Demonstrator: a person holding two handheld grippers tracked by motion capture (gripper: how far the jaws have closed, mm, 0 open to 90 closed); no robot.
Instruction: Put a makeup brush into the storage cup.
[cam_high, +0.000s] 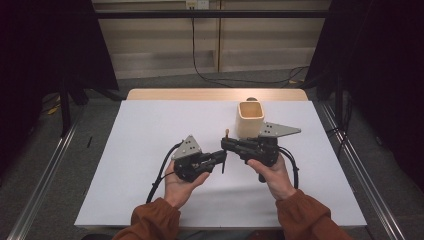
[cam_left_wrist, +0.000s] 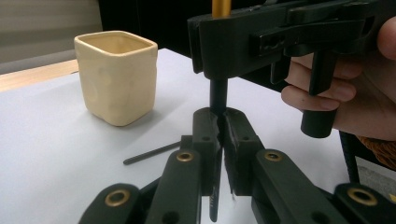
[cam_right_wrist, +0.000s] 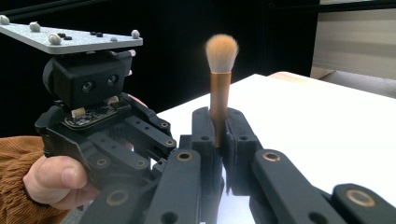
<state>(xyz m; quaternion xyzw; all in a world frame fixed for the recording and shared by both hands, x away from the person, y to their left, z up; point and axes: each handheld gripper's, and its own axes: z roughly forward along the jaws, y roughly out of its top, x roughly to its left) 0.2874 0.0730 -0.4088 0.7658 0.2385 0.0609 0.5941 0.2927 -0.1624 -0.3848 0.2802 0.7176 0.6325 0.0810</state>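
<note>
High view: both grippers meet mid-table, the brush (cam_high: 226, 150) upright between them, the beige cup (cam_high: 249, 119) just beyond the right gripper (cam_high: 224, 144).

Left gripper view: left gripper (cam_left_wrist: 219, 122) clenched on the brush's dark lower handle.

Right gripper view: right gripper clenched on the bronze ferrule, bristles standing above.

Upright makeup brush (cam_right_wrist: 220, 88), gold ferrule, black handle

I am looking at a white table (cam_high: 150, 130) sitting on a grey floor (cam_high: 60, 165). Black curtains (cam_high: 45, 45) are hanging at both sides, and a cable (cam_high: 200, 70) is lying by the pale wall (cam_high: 155, 45).
</note>
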